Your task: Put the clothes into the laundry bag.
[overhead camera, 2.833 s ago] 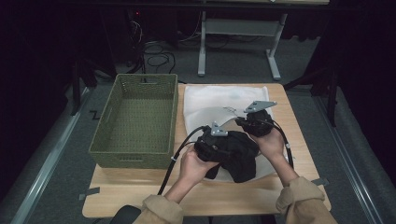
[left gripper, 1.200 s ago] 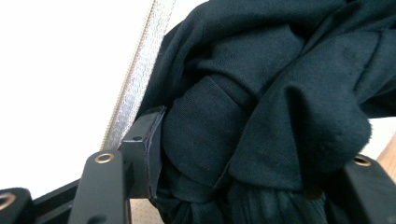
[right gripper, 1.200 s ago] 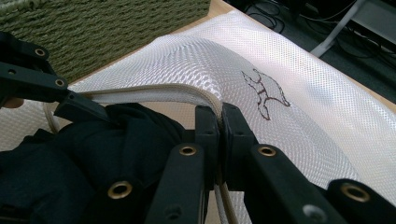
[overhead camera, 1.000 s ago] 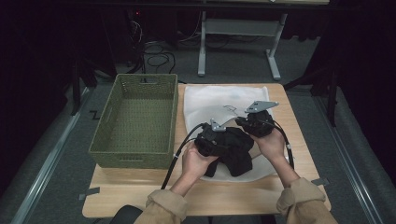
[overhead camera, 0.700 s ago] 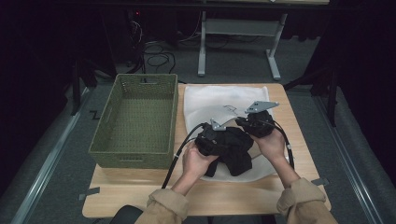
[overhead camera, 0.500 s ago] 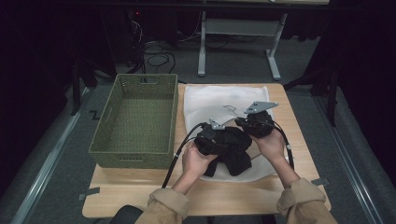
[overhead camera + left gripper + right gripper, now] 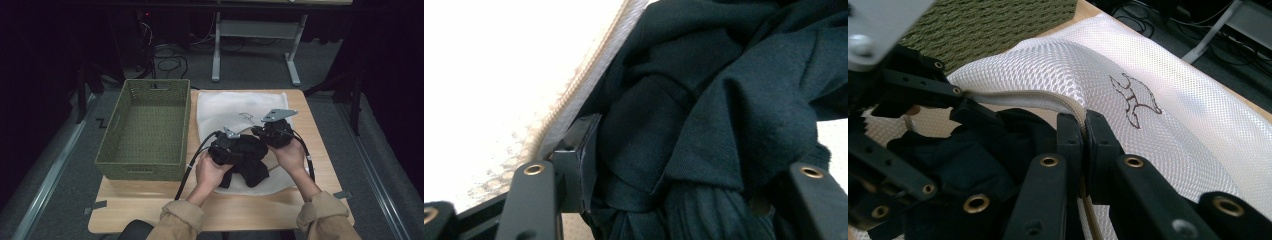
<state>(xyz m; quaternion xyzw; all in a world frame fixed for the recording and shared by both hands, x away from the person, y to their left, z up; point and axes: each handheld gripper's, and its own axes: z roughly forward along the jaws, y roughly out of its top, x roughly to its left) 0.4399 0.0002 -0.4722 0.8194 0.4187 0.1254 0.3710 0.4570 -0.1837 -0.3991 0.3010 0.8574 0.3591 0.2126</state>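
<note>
While the right gripper [image 7: 1083, 131] pinches the white mesh bag's [image 7: 1168, 100] corded rim, the left gripper [image 7: 684, 200] clamps bunched dark cloth [image 7: 724, 100].

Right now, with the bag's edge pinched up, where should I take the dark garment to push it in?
Probably grip the bunched fold of the dark garment, as the left hand-held gripper does, coming from the side facing the white mesh bag's opening. The right hand-held gripper holds the zipper edge lifted, so the gap lies beneath it.

Left hand-held gripper [image 7: 231, 145] half-closed, right hand-held gripper [image 7: 261, 131] clamped.
</note>
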